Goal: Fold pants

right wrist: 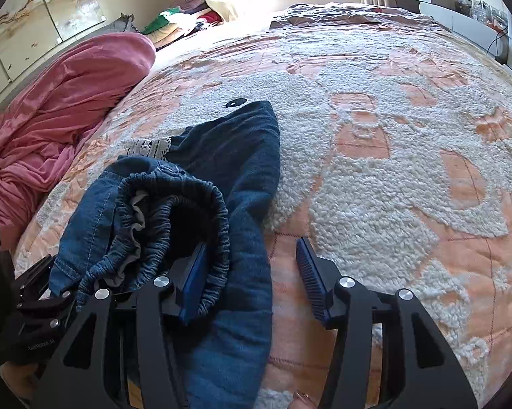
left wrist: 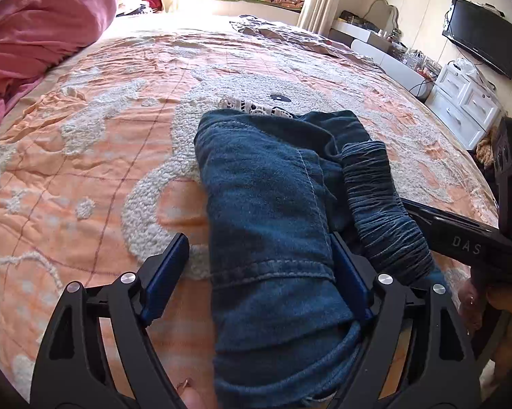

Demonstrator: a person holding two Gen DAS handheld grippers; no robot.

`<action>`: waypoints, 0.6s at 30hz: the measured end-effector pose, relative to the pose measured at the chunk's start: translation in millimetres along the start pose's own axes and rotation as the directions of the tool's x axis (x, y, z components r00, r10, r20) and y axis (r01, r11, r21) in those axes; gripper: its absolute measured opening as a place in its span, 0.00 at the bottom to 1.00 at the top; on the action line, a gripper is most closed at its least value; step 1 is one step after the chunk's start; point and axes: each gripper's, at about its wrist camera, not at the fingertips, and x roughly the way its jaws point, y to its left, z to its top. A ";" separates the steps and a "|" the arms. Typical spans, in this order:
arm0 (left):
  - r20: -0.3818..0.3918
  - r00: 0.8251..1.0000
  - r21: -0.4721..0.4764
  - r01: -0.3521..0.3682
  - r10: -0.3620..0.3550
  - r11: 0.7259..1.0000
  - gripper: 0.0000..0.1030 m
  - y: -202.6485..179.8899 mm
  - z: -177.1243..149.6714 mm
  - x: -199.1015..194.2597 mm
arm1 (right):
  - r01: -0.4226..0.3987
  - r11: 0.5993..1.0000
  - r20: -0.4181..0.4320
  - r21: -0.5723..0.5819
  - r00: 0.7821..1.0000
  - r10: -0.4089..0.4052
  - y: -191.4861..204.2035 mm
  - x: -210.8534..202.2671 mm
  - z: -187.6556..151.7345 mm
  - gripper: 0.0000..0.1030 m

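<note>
Left wrist: both claws (left wrist: 259, 272) (right wrist: 252, 279) released; pants (left wrist: 269, 204) hide the right pad's base.

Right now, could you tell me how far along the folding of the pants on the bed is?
Mostly done, it seems. The denim pants lie doubled into a compact bundle on the bedspread. In hand: nothing gripped; the left gripper and right gripper both stand open, straddling cloth. Left: the elastic waistband gapes open and bunches up, so the bundle looks untidy and may need flattening.
</note>
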 end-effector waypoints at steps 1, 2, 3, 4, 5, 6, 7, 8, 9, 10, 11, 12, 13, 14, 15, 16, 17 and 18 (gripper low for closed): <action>0.003 1.000 -0.002 -0.006 0.006 1.000 0.74 0.2 -1.8 -2.8 | 0.005 1.000 0.002 -0.004 1.000 -0.005 -0.1 -3.0 -3.1 0.54; 0.004 1.000 -0.006 -0.012 0.012 1.000 0.75 0.4 -3.1 -5.3 | 0.007 1.000 0.007 -0.009 1.000 -0.007 -0.2 -7.3 -6.8 0.56; 0.005 1.000 -0.010 -0.014 0.014 1.000 0.75 0.5 -4.3 -7.9 | 0.011 1.000 0.009 -0.011 1.000 -0.010 -0.8 -10.1 -9.2 0.57; 0.008 1.000 -0.013 -0.015 0.015 1.000 0.76 0.5 -5.5 -11.1 | 0.014 1.000 0.010 -0.009 1.000 -0.014 -1.7 -14.2 -12.1 0.59; 0.012 1.000 -0.014 -0.020 0.020 1.000 0.77 0.1 -6.4 -13.9 | 0.013 1.000 0.014 -0.007 1.000 -0.013 -2.8 -18.4 -14.8 0.61; 0.015 1.000 -0.012 -0.026 0.026 1.000 0.77 -0.3 -7.1 -16.5 | 0.013 1.000 0.016 -0.006 1.000 -0.013 -3.4 -22.0 -17.8 0.63; 0.023 0.999 -0.014 -0.032 0.032 0.999 0.78 -0.8 -9.0 -20.6 | 0.018 1.000 0.014 -0.007 1.000 -0.017 -3.3 -23.9 -19.5 0.65; 0.027 0.999 -0.019 -0.036 0.036 0.999 0.79 -1.2 -10.7 -24.0 | 0.018 1.000 0.014 -0.009 1.000 -0.018 -3.6 -26.9 -22.3 0.65; 0.028 0.999 -0.021 -0.037 0.037 0.999 0.79 -1.8 -12.6 -26.8 | 0.018 1.000 0.016 -0.013 1.000 -0.018 -3.6 -29.8 -24.9 0.65; 0.030 0.999 -0.021 -0.038 0.039 0.999 0.79 -2.9 -14.3 -29.5 | 0.024 1.000 0.018 -0.016 1.000 -0.023 -3.3 -33.2 -27.5 0.65; 0.034 0.998 -0.018 -0.042 0.043 0.999 0.79 -4.1 -16.1 -32.6 | 0.025 1.000 0.019 -0.016 0.999 -0.025 -3.4 -36.4 -29.3 0.67; 0.039 0.998 -0.015 -0.049 0.049 0.999 0.79 -5.5 -17.9 -36.2 | 0.025 1.000 0.020 -0.017 0.999 -0.025 -3.5 -40.1 -31.5 0.68; 0.044 0.998 -0.015 -0.053 0.054 0.998 0.80 -6.8 -19.8 -39.4 | 0.026 0.999 0.018 -0.019 0.999 -0.026 -3.5 -43.2 -33.5 0.70; 0.049 0.997 -0.015 -0.054 0.054 0.998 0.82 -7.8 -21.3 -43.5 | 0.029 0.999 0.018 -0.021 0.999 -0.028 -3.3 -46.5 -35.8 0.70; 0.050 0.997 -0.015 -0.052 0.053 0.999 0.83 -8.7 -22.6 -47.3 | 0.027 0.999 0.021 -0.024 0.999 -0.027 -2.8 -49.8 -38.0 0.70; 0.051 0.997 -0.014 -0.049 0.050 0.999 0.86 -9.4 -24.3 -51.2 | 0.025 0.999 0.024 -0.027 0.999 -0.024 -2.0 -52.9 -39.9 0.71; 0.054 0.997 -0.013 -0.048 0.049 0.999 0.87 -10.4 -26.3 -55.0 | 0.026 0.999 0.029 -0.032 0.999 -0.025 -1.1 -56.8 -42.4 0.72; 0.056 0.997 -0.010 -0.049 0.049 0.999 0.87 -11.5 -28.2 -58.0 | 0.026 0.999 0.033 -0.035 0.999 -0.025 -0.3 -60.0 -43.9 0.73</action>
